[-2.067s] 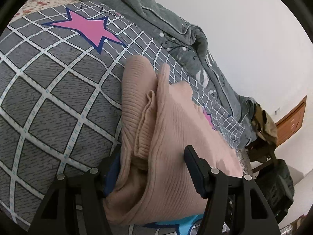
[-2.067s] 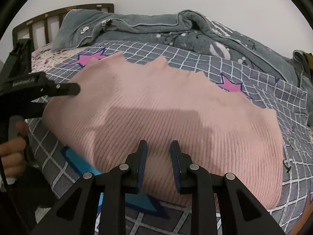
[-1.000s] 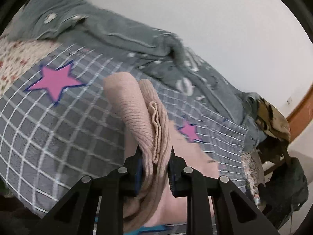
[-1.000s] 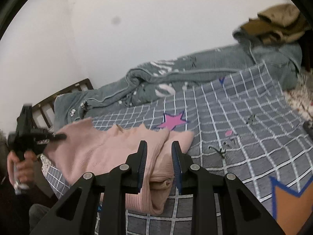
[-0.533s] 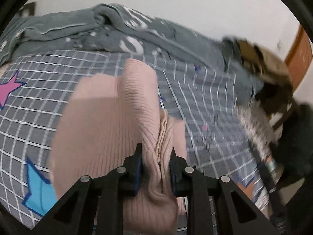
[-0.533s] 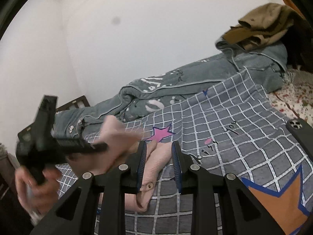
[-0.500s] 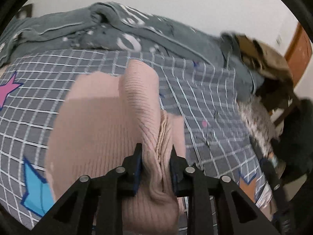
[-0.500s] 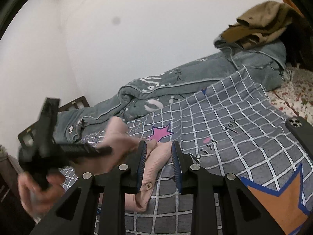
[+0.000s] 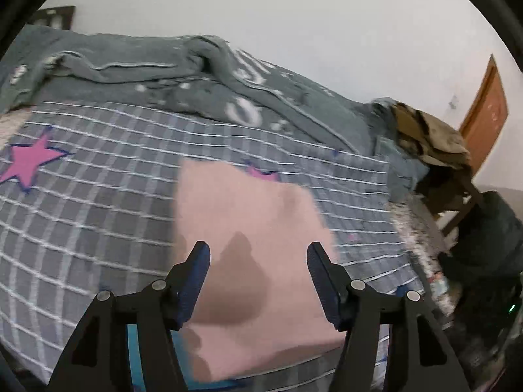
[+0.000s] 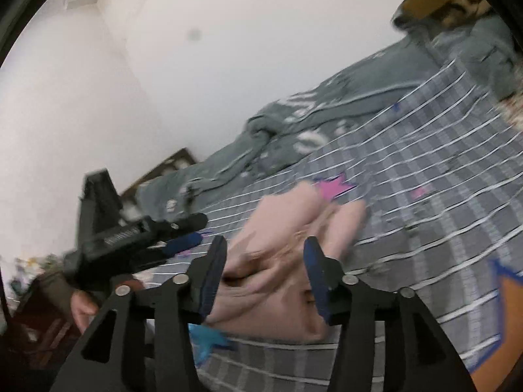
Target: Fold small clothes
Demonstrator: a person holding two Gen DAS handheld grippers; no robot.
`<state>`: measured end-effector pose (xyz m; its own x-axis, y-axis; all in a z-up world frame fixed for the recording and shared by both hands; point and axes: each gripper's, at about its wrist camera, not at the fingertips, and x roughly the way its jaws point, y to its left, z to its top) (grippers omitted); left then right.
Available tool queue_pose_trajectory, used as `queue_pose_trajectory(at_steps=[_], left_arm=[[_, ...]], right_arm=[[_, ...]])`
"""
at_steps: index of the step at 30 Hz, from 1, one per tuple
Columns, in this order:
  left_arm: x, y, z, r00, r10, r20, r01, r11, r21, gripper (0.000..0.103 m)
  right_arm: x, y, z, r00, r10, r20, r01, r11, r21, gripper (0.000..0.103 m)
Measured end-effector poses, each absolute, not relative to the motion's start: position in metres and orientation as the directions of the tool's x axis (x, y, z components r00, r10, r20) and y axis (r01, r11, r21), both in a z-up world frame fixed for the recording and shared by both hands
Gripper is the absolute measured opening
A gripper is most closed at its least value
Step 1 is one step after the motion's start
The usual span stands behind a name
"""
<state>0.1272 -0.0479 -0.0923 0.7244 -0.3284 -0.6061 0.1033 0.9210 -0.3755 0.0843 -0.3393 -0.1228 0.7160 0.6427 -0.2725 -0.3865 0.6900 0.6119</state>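
pink knit top (image 9: 255, 228) flat on the grey checked bed cover (image 9: 98, 202), folded into a soft block near the close edge of the bed. left gripper (image 9: 258, 277) just above it, jaws apart and opening wider, pink cloth seen in the gap but not pinched by the blue pads. dark shadow of the tool on the cloth. right gripper (image 10: 264, 274) low over the same top (image 10: 287, 248), jaws apart and opening too, bunched pink folds between them, pads not pressing on the cloth. very blurry there, so hard to tell if a pad brushes a fold. in the right view, left gripper (image 10: 193, 228) off to the side, held by a hand (image 10: 83, 307) at the bed's edge. pink star (image 9: 29, 163) and blue star on the cover. rumpled grey blanket (image 9: 196, 75) along the white wall behind. brown clothes (image 9: 428, 137) piled on a chair past the far end of the bed, with a brown door (image 9: 487, 114) behind.
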Motion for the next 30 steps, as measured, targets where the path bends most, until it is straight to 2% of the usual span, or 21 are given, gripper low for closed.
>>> queue_pose_trajectory(at_steps=[4, 9, 12, 13, 14, 16, 18, 21, 25, 29, 30], left_arm=[[0.109, -0.016, -0.11, 0.738, -0.32, -0.595, 0.091, 0.92, -0.382, 0.06], [0.098, -0.001, -0.134, 0.709, -0.358, -0.608, 0.097, 0.903, -0.419, 0.06], [0.091, 0.003, -0.144, 0.691, -0.373, -0.619, 0.102, 0.898, -0.428, 0.06], [0.088, 0.003, -0.148, 0.685, -0.378, -0.623, 0.104, 0.897, -0.43, 0.06], [0.085, 0.003, -0.151, 0.68, -0.382, -0.626, 0.105, 0.896, -0.432, 0.06], [0.079, 0.0, -0.159, 0.656, -0.39, -0.646, 0.105, 0.895, -0.434, 0.06], [0.074, -0.004, -0.166, 0.632, -0.414, -0.655, 0.125, 0.889, -0.441, 0.06], [0.067, -0.016, -0.173, 0.62, -0.427, -0.658, 0.159, 0.89, -0.428, 0.06], [0.067, -0.04, -0.177, 0.607, -0.409, -0.681, 0.21, 0.909, -0.359, 0.06], [0.074, -0.061, -0.177, 0.636, -0.298, -0.712, 0.187, 0.954, -0.232, 0.06], [0.075, -0.062, -0.177, 0.645, -0.286, -0.709, 0.185, 0.958, -0.219, 0.056]], right_arm=[[0.086, -0.317, -0.127, 0.681, 0.693, -0.236, -0.412, 0.629, 0.659, 0.057], [0.096, -0.283, -0.145, 0.725, 0.576, -0.377, -0.307, 0.76, 0.572, 0.054], [0.097, -0.272, -0.156, 0.721, 0.557, -0.412, -0.296, 0.785, 0.544, 0.026], [0.097, -0.269, -0.156, 0.716, 0.558, -0.418, -0.308, 0.791, 0.528, 0.011], [0.093, -0.266, -0.156, 0.72, 0.553, -0.42, -0.325, 0.803, 0.5, 0.007], [0.079, -0.271, -0.148, 0.769, 0.526, -0.362, -0.347, 0.821, 0.453, 0.005], [0.068, -0.288, -0.14, 0.784, 0.55, -0.288, -0.376, 0.79, 0.484, 0.005], [0.064, -0.302, -0.148, 0.811, 0.488, -0.324, -0.313, 0.829, 0.464, 0.005], [0.076, -0.308, -0.17, 0.79, 0.479, -0.384, -0.245, 0.819, 0.519, 0.005], [0.074, -0.303, -0.168, 0.794, 0.476, -0.378, -0.257, 0.827, 0.5, 0.005], [0.072, -0.302, -0.167, 0.796, 0.477, -0.372, -0.261, 0.826, 0.5, 0.005]])
